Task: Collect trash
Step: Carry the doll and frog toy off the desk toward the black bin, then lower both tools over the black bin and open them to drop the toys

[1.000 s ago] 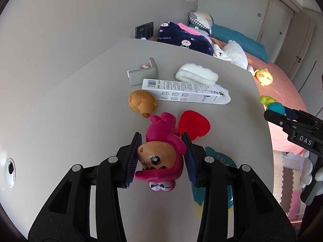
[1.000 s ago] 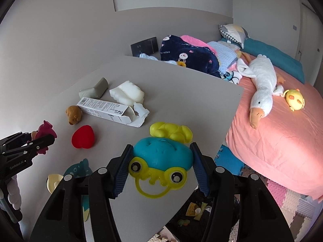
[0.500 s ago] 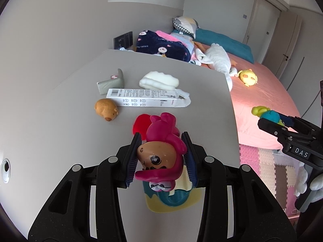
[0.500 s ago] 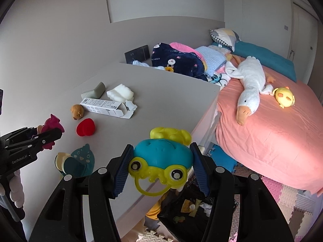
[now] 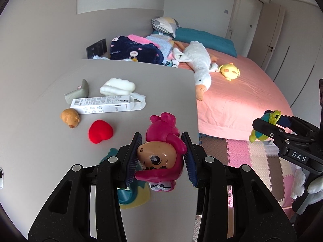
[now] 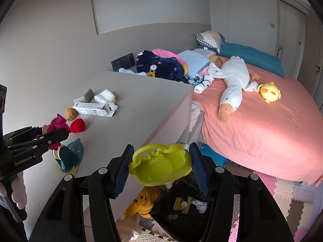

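Both tongs are loaded: my left gripper [image 5: 161, 159] pinches the pink toy [image 5: 161, 157] at lower centre, my right gripper [image 6: 161, 167] clamps the green toy [image 6: 161, 166] above the black trash bag [image 6: 181, 205]. Bag's mouth looks narrow, so an off-centre release could bounce it onto the floor.

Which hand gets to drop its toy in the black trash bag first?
Probably the right gripper: its green toy hangs past the table edge above the black bag. The left gripper is above the table.
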Tool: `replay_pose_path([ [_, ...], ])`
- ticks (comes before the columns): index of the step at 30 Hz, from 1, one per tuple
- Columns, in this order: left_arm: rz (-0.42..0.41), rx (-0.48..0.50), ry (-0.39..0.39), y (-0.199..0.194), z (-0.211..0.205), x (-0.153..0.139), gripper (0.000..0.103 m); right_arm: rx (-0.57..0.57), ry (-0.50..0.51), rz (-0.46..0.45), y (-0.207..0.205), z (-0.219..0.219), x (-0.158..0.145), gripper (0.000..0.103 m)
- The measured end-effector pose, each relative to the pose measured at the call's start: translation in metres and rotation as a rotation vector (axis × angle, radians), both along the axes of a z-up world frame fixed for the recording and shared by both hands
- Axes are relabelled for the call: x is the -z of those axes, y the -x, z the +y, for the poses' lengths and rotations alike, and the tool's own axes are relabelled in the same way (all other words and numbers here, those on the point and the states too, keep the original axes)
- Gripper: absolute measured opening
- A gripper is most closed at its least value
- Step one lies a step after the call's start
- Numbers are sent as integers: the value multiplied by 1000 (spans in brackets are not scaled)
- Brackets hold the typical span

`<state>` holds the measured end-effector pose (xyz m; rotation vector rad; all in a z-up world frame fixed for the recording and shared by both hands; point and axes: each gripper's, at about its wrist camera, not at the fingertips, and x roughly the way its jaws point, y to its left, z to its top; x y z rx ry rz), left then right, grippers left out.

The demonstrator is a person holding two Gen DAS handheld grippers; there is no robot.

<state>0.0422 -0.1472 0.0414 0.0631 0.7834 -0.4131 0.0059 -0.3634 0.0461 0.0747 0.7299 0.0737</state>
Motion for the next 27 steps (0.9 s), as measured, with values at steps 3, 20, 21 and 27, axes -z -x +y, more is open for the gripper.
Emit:
replay_pose_path([
  [3,-4,35,-2,4,-18,-2,40,24,0,-6,9,-13,-2,58],
  [20,10,223,-38,22,-117,9,40,176,-20,-14,43,-90,1,58],
  [21,14,233,-43,23,-122,11,40,183,-22,-13,44,-93,1,58],
  [27,50,278,-68,24,-146,26,40,225,-39,-3,48,-113,4,58],
])
